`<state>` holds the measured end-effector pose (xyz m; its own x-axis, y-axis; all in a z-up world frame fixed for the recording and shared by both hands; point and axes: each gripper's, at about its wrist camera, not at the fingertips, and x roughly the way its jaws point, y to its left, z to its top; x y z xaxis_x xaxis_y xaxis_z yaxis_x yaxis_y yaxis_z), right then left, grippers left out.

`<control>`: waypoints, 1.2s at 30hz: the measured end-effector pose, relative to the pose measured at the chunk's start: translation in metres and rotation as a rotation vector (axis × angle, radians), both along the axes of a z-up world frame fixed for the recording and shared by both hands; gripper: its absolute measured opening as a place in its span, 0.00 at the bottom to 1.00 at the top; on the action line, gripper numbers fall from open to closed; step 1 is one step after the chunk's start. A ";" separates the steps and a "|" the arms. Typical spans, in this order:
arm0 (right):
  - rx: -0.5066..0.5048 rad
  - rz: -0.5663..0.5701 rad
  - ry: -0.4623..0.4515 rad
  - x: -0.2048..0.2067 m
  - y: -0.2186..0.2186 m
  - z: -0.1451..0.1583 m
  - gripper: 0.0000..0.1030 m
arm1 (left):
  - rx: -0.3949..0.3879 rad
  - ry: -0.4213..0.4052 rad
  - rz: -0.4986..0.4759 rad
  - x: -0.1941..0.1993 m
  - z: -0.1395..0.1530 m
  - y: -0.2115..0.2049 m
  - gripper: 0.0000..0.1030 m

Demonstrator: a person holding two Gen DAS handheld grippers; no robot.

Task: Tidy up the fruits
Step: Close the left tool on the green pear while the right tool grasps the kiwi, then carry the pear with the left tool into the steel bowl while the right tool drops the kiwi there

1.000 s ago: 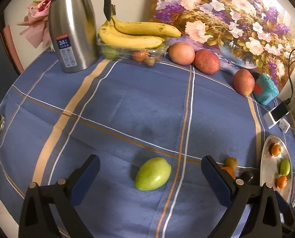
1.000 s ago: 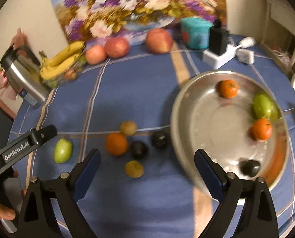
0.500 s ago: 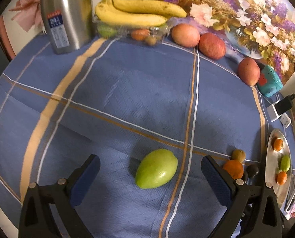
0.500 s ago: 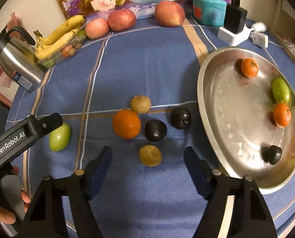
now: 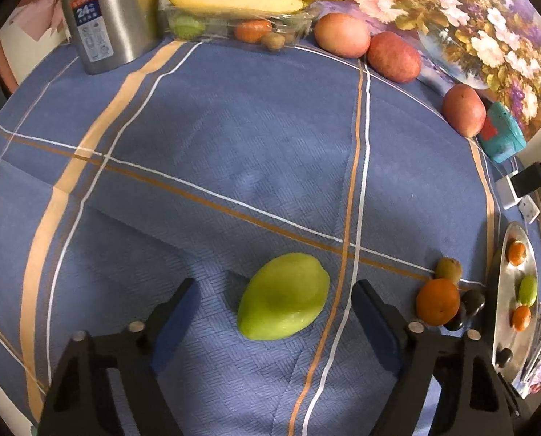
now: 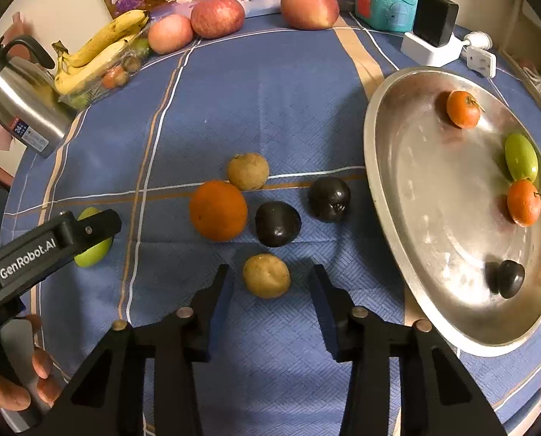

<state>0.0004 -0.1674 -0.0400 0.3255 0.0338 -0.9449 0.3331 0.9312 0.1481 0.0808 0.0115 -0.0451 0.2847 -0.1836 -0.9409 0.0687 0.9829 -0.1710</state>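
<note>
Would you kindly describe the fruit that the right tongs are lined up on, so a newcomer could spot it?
Start at the steel tray; left of it on the blue cloth lies a cluster of five fruits. The target is the tan round fruit nearest the camera. Its tan twin lies behind the orange.

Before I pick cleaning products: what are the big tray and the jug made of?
Tray: looks like polished metal, probably stainless steel; shiny with blurred reflections and scuffs. Jug: brushed steel body by its dull streaked sheen; its handle looks like black plastic.

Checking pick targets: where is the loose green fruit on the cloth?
In the left wrist view, the green fruit lies low centre between the closing left gripper's fingers, untouched, left of the orange.
</note>
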 end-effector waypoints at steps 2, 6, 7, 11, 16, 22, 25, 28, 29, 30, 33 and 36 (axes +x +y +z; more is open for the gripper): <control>0.001 -0.003 0.000 -0.001 -0.001 0.001 0.34 | -0.004 -0.003 -0.008 -0.001 0.001 -0.002 0.73; 0.014 0.001 -0.007 -0.002 -0.001 0.002 0.27 | -0.017 0.001 -0.020 -0.002 0.002 -0.005 0.53; 0.014 0.002 -0.009 -0.002 -0.001 0.003 0.26 | -0.013 0.002 -0.019 -0.003 0.002 -0.005 0.49; 0.014 0.004 -0.007 0.000 0.000 0.004 0.26 | -0.014 0.002 -0.021 -0.003 0.003 -0.004 0.49; 0.015 0.003 -0.008 0.001 0.000 0.004 0.26 | -0.013 -0.001 -0.019 -0.002 0.003 -0.003 0.48; 0.024 -0.009 -0.037 0.000 -0.004 0.013 0.26 | -0.018 -0.010 -0.014 -0.003 0.006 -0.003 0.48; 0.019 -0.013 -0.061 -0.003 -0.005 0.021 0.26 | -0.022 -0.027 -0.011 -0.004 0.011 -0.002 0.48; 0.017 -0.013 -0.084 -0.004 -0.005 0.028 0.26 | -0.028 -0.048 -0.009 -0.005 0.018 -0.002 0.48; 0.019 -0.013 -0.089 -0.004 -0.006 0.030 0.26 | -0.030 -0.054 -0.008 -0.005 0.020 -0.002 0.48; 0.020 -0.014 -0.094 -0.004 -0.006 0.032 0.26 | -0.031 -0.059 -0.008 -0.005 0.021 -0.002 0.48; 0.020 -0.019 -0.099 -0.003 -0.008 0.034 0.26 | -0.031 -0.077 -0.015 -0.007 0.027 -0.003 0.48; 0.020 -0.036 -0.099 -0.004 -0.013 0.037 0.26 | -0.038 -0.090 -0.031 -0.008 0.032 -0.010 0.48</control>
<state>-0.0040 -0.1808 -0.0029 0.4182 0.0387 -0.9075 0.3494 0.9154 0.2000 0.0732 0.0017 -0.0135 0.3611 -0.2292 -0.9039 0.1162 0.9728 -0.2003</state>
